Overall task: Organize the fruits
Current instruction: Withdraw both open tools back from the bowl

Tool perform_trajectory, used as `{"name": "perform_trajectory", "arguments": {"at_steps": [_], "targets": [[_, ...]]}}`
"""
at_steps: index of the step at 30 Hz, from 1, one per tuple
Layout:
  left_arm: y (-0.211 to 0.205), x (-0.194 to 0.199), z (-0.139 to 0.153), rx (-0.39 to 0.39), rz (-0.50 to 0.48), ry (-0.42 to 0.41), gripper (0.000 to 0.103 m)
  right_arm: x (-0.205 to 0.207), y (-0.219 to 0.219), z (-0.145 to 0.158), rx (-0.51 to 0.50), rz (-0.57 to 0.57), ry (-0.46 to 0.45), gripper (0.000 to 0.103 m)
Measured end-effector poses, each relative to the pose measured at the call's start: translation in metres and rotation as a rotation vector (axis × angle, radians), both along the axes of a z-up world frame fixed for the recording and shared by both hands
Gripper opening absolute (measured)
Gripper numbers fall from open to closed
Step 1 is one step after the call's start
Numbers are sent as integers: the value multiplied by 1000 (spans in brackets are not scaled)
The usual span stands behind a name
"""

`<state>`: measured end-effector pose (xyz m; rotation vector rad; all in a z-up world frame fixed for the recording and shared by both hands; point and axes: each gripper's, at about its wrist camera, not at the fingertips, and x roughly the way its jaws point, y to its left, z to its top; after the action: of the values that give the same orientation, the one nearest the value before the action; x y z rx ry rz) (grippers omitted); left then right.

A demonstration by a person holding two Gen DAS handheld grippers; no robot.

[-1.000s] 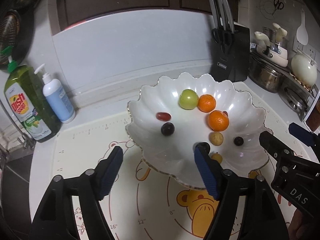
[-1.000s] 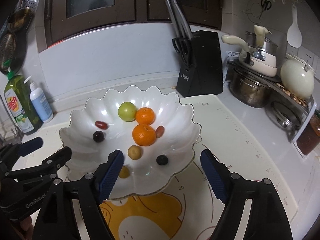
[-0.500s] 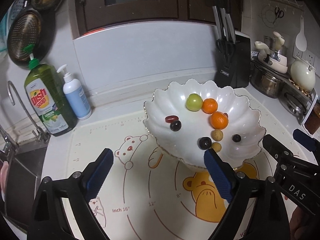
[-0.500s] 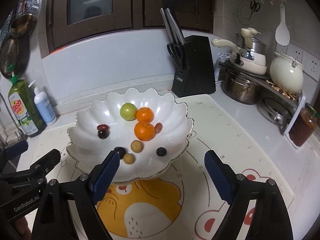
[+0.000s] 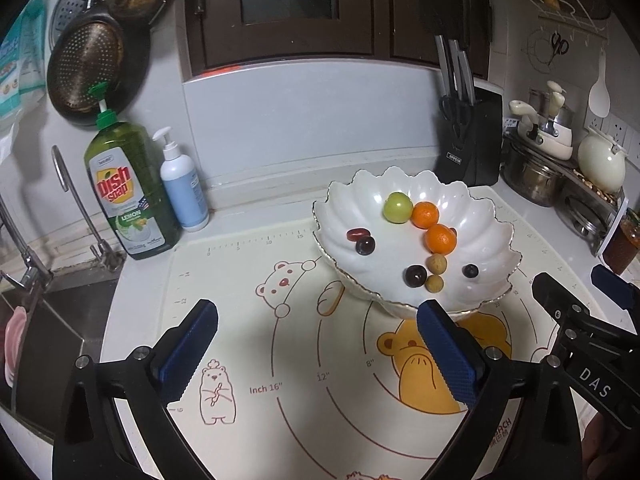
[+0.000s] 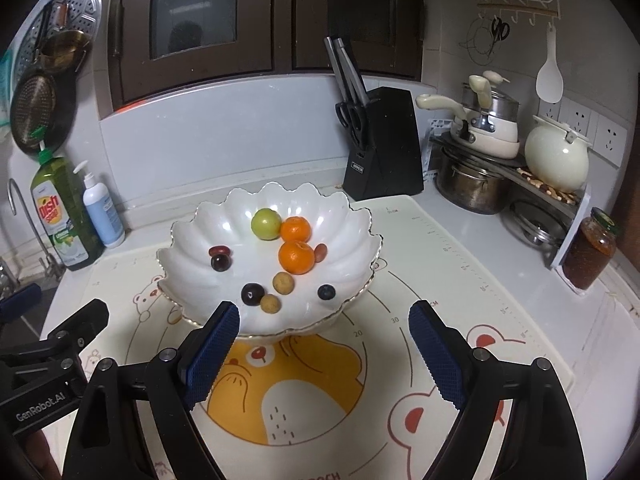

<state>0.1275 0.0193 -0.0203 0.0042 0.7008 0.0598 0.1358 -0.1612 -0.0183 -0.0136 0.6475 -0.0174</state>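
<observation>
A white scalloped bowl (image 5: 496, 236) (image 6: 352, 224) stands on the bear-print mat. It holds a green fruit (image 5: 397, 207) (image 6: 266, 223), two oranges (image 5: 440, 238) (image 6: 296, 257), dark grapes (image 5: 415, 275) (image 6: 253, 294), small tan fruits (image 5: 436, 264) (image 6: 283, 282) and a red date (image 5: 357, 233) (image 6: 219, 251). My left gripper (image 5: 316, 344) is open and empty, in front and to the left of the bowl. My right gripper (image 6: 324, 340) is open and empty, in front of the bowl.
A green dish soap bottle (image 5: 128, 192) and a white pump bottle (image 5: 182, 190) stand at the back left by the sink (image 5: 36, 320). A black knife block (image 6: 382, 144), pots (image 6: 476, 184) and a jar (image 6: 590, 254) stand at the back right.
Both grippers have pulled back and up from the bowl; the bowl looks smaller and farther. The fruits have not moved. Both stay open.
</observation>
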Motion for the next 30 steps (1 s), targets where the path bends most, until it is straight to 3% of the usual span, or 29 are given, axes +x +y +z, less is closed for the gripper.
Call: {"name": "perform_trajectory", "arguments": {"at_steps": [30], "targets": [[8,-53,-3,-26,3,3,103,-51,4,-3,13,8,-3,87]]}}
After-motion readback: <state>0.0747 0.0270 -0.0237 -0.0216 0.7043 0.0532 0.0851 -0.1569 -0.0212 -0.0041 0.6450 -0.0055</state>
